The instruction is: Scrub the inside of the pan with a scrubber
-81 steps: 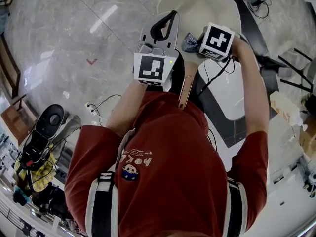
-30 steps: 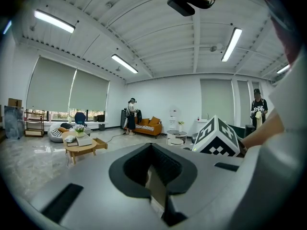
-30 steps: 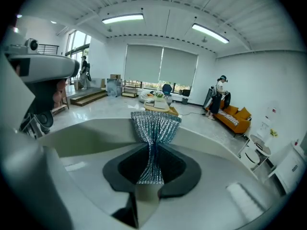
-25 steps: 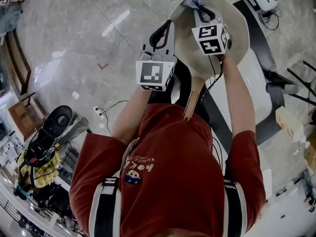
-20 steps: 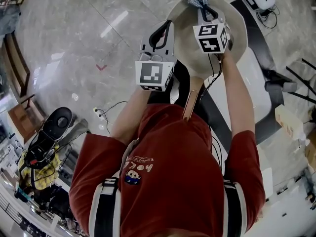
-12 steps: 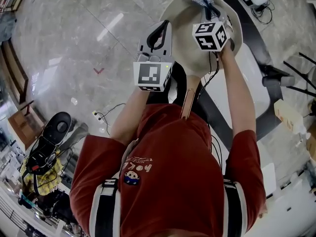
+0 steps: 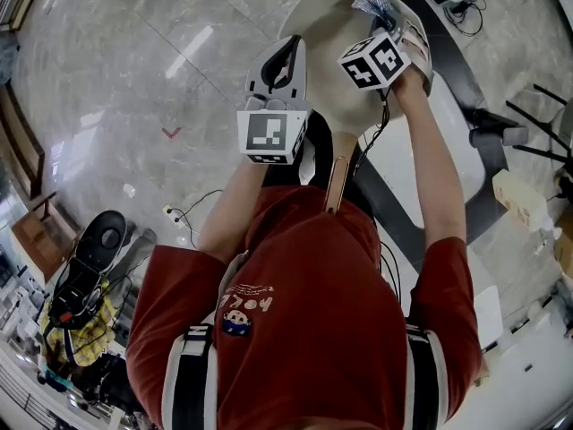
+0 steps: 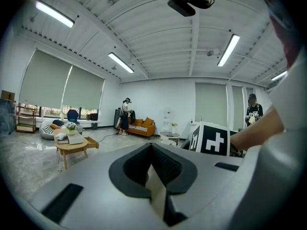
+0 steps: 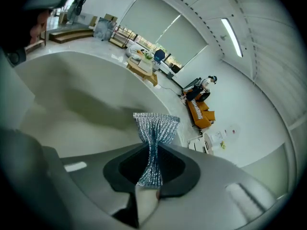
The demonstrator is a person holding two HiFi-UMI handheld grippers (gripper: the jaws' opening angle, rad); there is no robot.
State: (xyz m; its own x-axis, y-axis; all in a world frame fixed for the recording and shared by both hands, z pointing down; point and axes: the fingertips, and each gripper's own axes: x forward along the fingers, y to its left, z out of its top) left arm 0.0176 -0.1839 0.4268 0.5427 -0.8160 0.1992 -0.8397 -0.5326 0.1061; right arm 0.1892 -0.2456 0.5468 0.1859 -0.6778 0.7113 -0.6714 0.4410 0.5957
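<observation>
Person in a red short-sleeved shirt [image 7: 304, 312], seen from overhead, with both arms reaching forward and a claw in each hand. Just right of and below the left claw [image 7: 286, 56], a light wooden handle [image 7: 337, 179] runs back toward the person from a cream-coloured round pan [image 7: 327, 34]. The left claw [image 8: 152, 150] sits at the pan's left rim, jaws drawn to a narrow slot and pinching a cream strip the colour of that rim. The right claw [image 7: 387, 23] is over the pan's far right side, jaws clamped on a silvery mesh scrubber [image 7: 374, 4]. The scrubber [image 9: 154, 128] is squeezed thin between the jaws of the right claw [image 9: 152, 162] and fans out beyond their tips, with the pan's pale inner wall [image 9: 72, 95] curving away ahead and to the left; whether they touch cannot be told. Left of the left claw lies glossy grey marble floor [image 7: 134, 61]. Far ahead of it stands an orange sofa [image 8: 142, 126].
</observation>
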